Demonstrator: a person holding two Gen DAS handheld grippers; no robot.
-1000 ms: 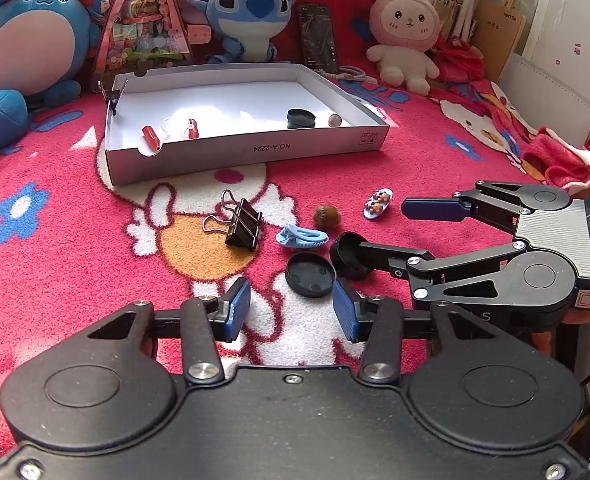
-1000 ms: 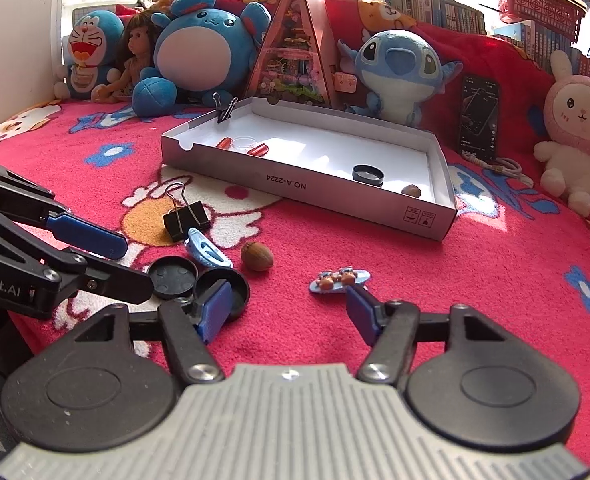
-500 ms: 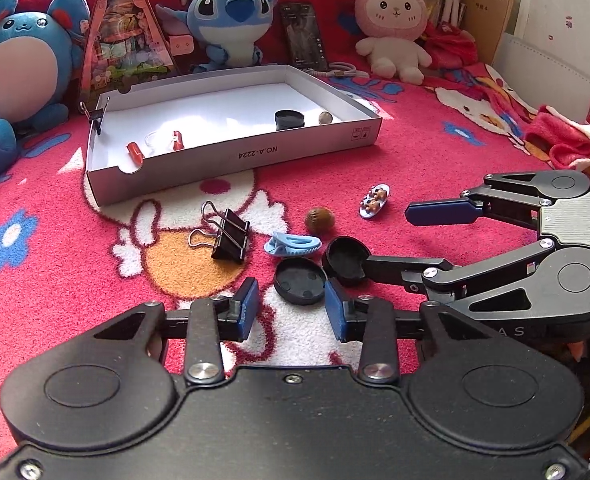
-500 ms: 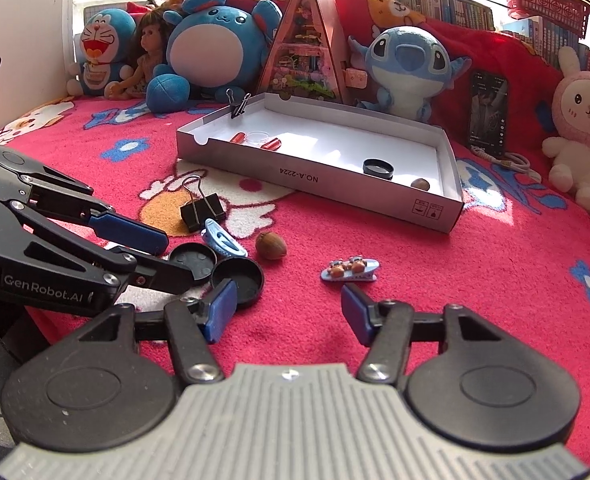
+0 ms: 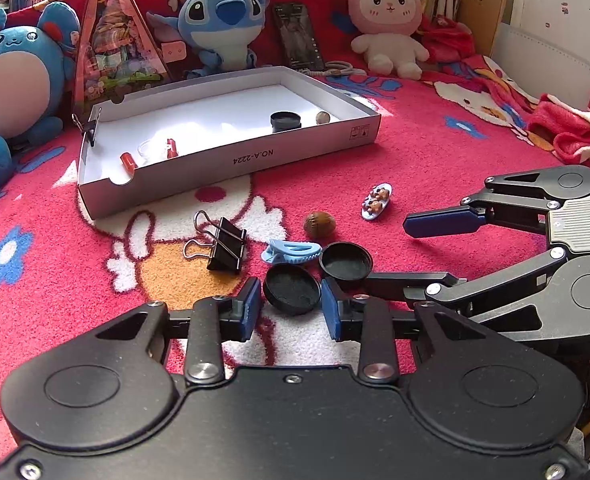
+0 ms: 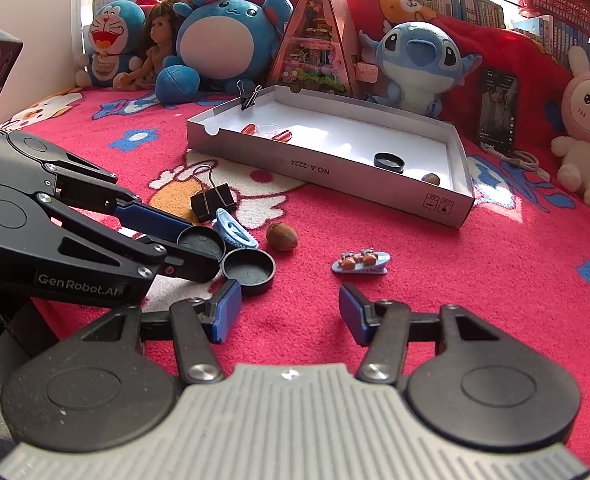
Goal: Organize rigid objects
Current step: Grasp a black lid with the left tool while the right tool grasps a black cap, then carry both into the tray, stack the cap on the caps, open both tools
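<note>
On the red blanket a black cap (image 5: 292, 288) lies between the pads of my left gripper (image 5: 291, 309). Both pads touch its sides and the jaws are still closing. The right wrist view shows that cap (image 6: 199, 242) between the left gripper's fingers (image 6: 151, 216). A second black cap (image 6: 249, 272) sits just ahead of the left finger of my right gripper (image 6: 289, 308), whose jaws are closing on nothing. Nearby lie a binder clip (image 5: 225, 250), a blue hair clip (image 5: 291, 250), a brown nut (image 5: 319, 224) and a bear clip (image 5: 376, 202).
The white box (image 5: 231, 160) stands further back and holds a black ring (image 5: 285, 121), a nut (image 5: 322, 117), red pieces and a clear dish. Plush toys (image 5: 223, 24), a phone (image 5: 299, 36) and a triangular display case (image 5: 115, 40) line the back. A red cloth (image 5: 567, 132) lies right.
My left gripper's jaws have narrowed until the pads meet the near black cap. The right gripper's jaws have narrowed too. Both hands have hardly moved.
</note>
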